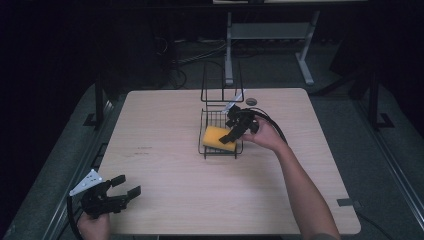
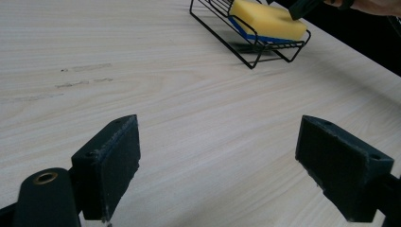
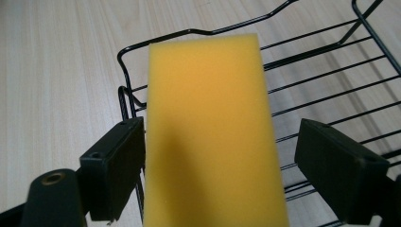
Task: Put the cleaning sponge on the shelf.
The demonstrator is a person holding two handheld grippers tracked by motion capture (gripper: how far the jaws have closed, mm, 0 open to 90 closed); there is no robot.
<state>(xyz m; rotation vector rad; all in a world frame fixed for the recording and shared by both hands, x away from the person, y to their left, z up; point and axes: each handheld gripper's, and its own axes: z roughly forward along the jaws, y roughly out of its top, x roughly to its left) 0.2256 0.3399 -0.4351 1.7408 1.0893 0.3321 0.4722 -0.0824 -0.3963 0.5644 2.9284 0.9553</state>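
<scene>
- Sponge [image 3: 210,132]: the yellow block with a blue underside lies in the black wire basket [image 1: 212,120] near the middle of the counter [image 1: 165,200], one end resting up on the basket's front rim.
- The right tongs [image 1: 235,131] hang over it with the jaws spread; one jaw is touching or just beside the sponge's long side, the other stands apart, so nothing is gripped.
- I judge that the step is either a release or the approach to a grasp. To grasp, the jaws must close on both long sides.
- The basket wires run close under the jaws, and the tall handle rises behind; the free way is upward and toward the person.
- The left tongs [image 1: 122,192] rest released at the counter's near left corner, well apart, with bare counter between.
</scene>
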